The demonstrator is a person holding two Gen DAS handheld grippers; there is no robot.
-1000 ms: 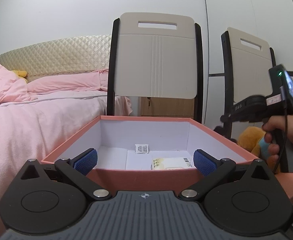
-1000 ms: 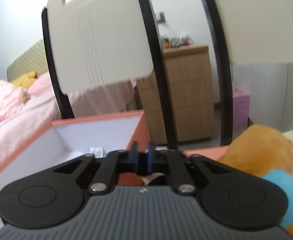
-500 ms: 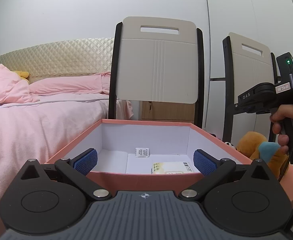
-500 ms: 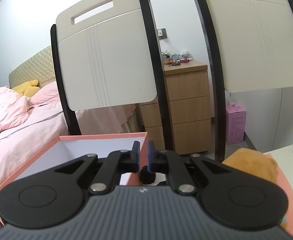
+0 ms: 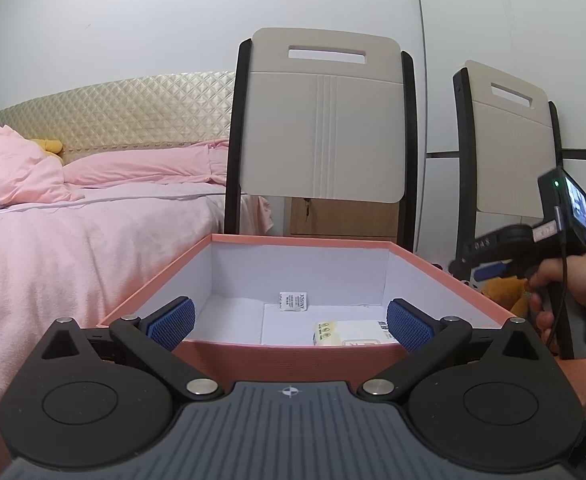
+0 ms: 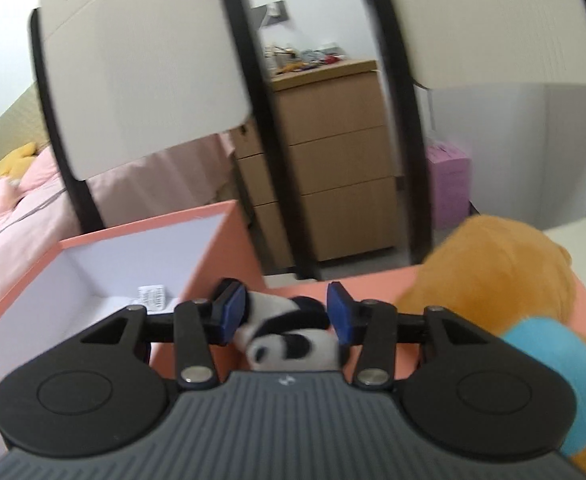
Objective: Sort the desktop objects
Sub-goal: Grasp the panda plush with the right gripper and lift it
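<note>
Since half a second ago the right tongs (image 6: 287,312) have been parted around the panda plush (image 6: 289,340), beside the pink box (image 6: 229,248). Soft, light; mid-body grip advised. Left tongs (image 5: 289,322) held apart.

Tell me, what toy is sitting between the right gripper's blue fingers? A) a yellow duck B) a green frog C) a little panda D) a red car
C: a small black-and-white panda plush lies between the spread fingers of the right gripper, just beside the orange teddy.
</note>
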